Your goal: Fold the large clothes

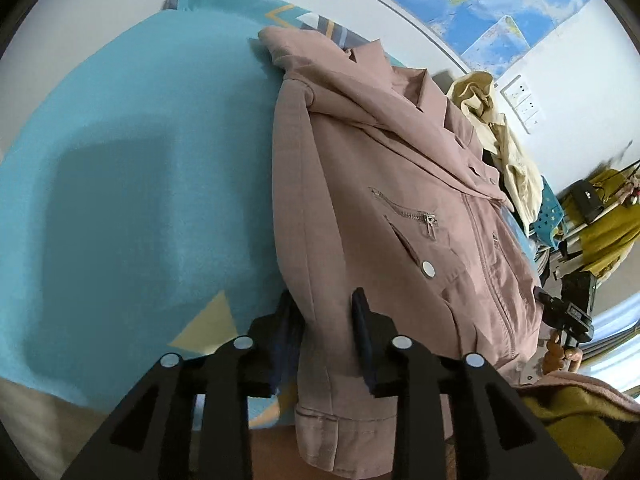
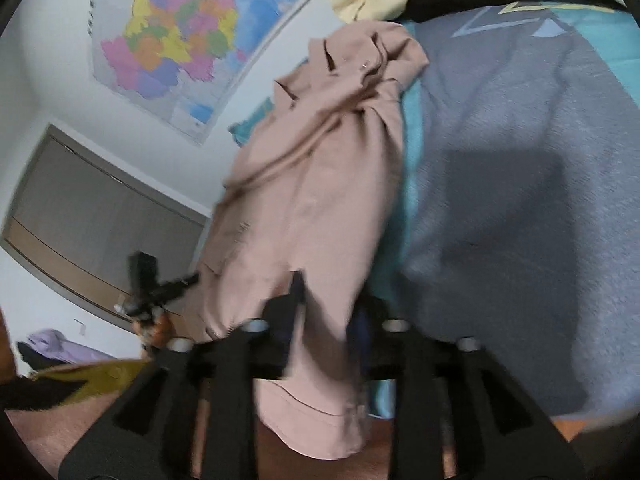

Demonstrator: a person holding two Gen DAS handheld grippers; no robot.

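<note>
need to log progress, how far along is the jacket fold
Early stage. Done: pink jacket lies front-up on the teal blanket. In hand: left gripper and right gripper each straddle a hem-side edge. Left: no body fold shows yet; the cream garment waits.

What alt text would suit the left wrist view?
The left gripper straddles the hem edge of a dusty-pink zip jacket lying on a teal bedspread. Cream clothing lies piled beyond, and a map hangs on the wall.
</note>
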